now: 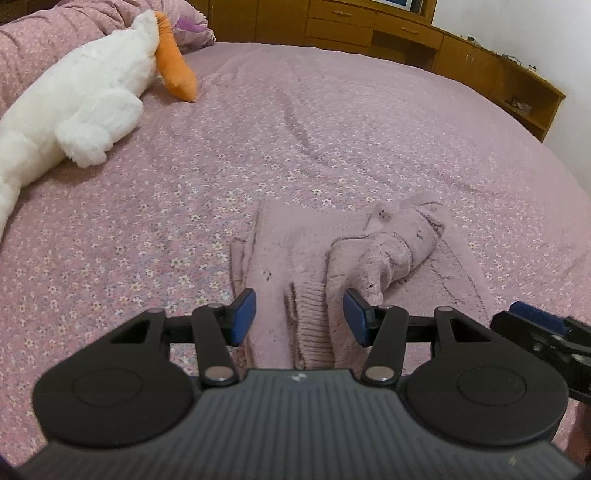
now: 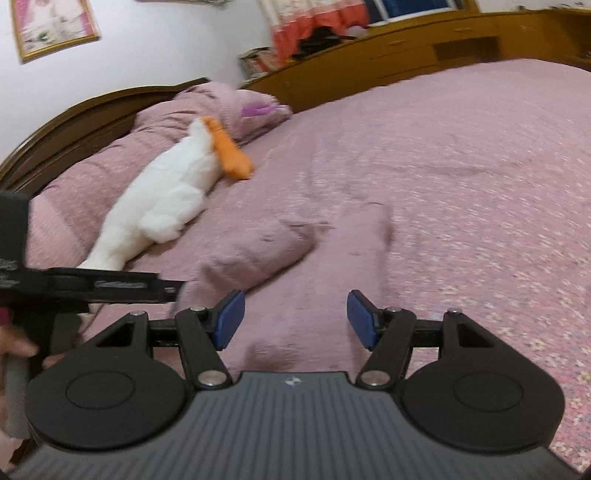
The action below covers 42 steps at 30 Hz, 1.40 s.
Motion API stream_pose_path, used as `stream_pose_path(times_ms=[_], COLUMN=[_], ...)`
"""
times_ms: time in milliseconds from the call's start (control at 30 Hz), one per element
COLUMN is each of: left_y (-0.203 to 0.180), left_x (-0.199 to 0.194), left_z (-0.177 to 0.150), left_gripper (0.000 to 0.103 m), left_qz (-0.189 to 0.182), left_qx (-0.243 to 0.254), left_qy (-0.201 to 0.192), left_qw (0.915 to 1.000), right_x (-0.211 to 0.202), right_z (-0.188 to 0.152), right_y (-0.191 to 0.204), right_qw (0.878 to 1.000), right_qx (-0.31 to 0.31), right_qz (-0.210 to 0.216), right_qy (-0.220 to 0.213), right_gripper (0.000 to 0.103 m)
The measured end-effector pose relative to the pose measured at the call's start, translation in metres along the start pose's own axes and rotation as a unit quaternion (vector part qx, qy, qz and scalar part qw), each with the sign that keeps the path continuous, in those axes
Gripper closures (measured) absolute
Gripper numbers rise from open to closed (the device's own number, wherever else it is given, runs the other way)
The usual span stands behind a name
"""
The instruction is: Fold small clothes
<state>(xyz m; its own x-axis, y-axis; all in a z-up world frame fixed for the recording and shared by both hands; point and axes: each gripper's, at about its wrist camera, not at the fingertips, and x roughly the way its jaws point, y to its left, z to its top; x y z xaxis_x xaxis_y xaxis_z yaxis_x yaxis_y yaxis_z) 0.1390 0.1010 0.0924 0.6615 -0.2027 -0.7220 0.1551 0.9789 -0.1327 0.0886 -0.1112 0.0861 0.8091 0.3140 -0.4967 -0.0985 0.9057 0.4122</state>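
step in hand: approach to the grasp. the left gripper stands with its jaws wide apart and holds nothing. the ribbed hem of the pink knitted sweater lies between its two blue pads, but neither pad presses the cloth. the right gripper is likewise spread wide and holds nothing; pink knit lies below and between its pads, blurred in the right wrist view.

position of the work: the sweater lies on the bed directly ahead of the left gripper and runs away from it. one sleeve is bunched across the body, ahead and to the right of the left gripper. the garment is not yet flat and no clean fold is visible, so the task is judged to be at an early stage.

next move, as judged: each gripper must close on a single edge of the knit, near the hem, without pinching the sheet under it. the bunched sleeve probably needs to be drawn out or laid straight before the body is folded. thick knit is likely to slip from a shallow bite.

count, near to far:
- grippers: two, side by side.
- sweaters: one.
- plush toys: one, white with an orange part, well ahead and to the left of the left gripper.
- pillows: at least one, beyond the toy.
- wooden cabinet run: one, past the far edge of the bed.
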Motion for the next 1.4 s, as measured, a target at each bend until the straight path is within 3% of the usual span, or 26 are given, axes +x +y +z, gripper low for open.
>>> stream_pose_path(times_ms=[400,700,967,1067,1400], left_y=[-0.005,-0.016,-0.024,-0.032,-0.04], left_x=[-0.003,0.014,-0.01,-0.009,0.028], left_z=[0.005,0.001,0.002,0.003,-0.006], left_gripper=[0.049,0.049,0.048,0.039,0.039], left_qz=[-0.017,-0.035,-0.049,-0.06,-0.037], left_qx=[-0.012,-0.022,-0.01,0.009,0.031], left_qy=[-0.018,-0.008,-0.049,-0.045,-0.022], left_qw=[0.9996,0.9991,0.9975,0.9971,0.9986], right_x=[0.016,0.022,0.022,0.021,0.02], right_z=[-0.004,-0.006,-0.005,-0.006,-0.008], right_y=[-0.005,-0.006,-0.008,-0.008,-0.016], right_qw=[1.0,0.999,0.999,0.999,0.999], right_qx=[0.018,0.024,0.03,0.033,0.044], right_qz=[-0.015,-0.015,-0.01,-0.008,-0.011], right_qy=[0.014,0.017,0.015,0.013,0.012], right_gripper=[0.034,0.034,0.034,0.034,0.034])
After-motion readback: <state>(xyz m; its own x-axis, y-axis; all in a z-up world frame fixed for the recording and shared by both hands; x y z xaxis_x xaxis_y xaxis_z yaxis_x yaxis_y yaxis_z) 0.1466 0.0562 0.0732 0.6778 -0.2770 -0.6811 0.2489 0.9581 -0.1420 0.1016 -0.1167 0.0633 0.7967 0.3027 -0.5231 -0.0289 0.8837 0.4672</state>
